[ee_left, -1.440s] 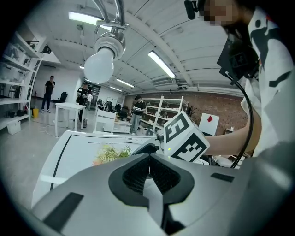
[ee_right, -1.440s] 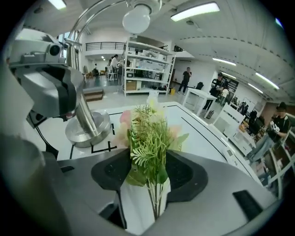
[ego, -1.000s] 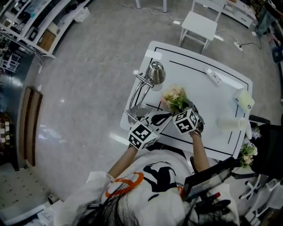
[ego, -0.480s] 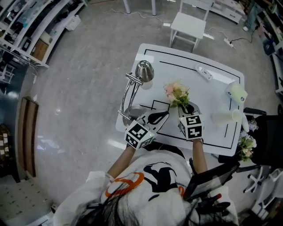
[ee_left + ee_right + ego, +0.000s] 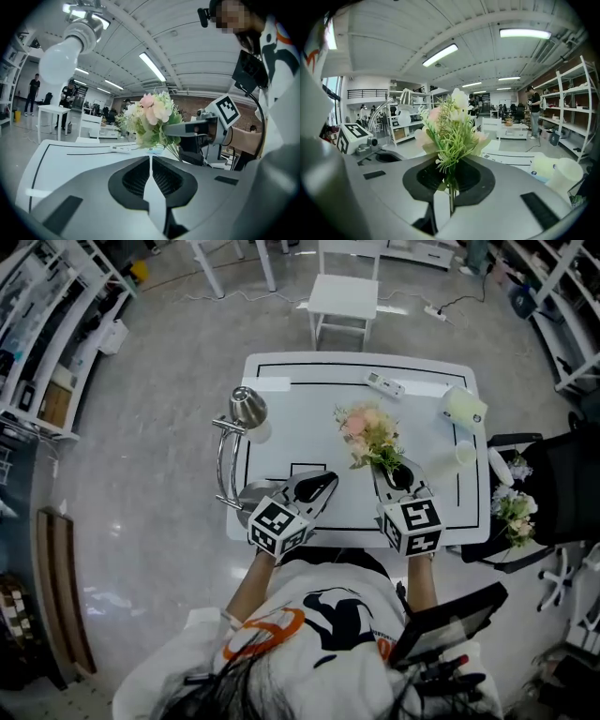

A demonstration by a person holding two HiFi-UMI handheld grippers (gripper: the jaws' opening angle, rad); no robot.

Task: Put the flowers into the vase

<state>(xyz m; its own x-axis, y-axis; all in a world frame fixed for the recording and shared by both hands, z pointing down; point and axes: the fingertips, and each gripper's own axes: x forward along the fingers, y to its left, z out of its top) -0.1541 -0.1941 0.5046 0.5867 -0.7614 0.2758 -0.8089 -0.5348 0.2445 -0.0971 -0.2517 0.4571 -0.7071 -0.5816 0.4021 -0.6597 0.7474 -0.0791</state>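
R claw (image 5: 449, 199) has just been closing & now pinches the stems of the pink-and-cream artificial flower bunch w/ green leaves (image 5: 452, 126), held above the white table (image 5: 309, 399). L claw (image 5: 150, 161) is shut, empty. Best approach: keep stems down & line them up over the vessel's mouth before release. Pale green cylinder (image 5: 462, 407) & small clear cup (image 5: 464, 454) at the table's right hold no flowers; can't tell which is the vase.

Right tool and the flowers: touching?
Touching. The right gripper view shows the right tool, its jaws just closed, clamping the stems of the flowers.
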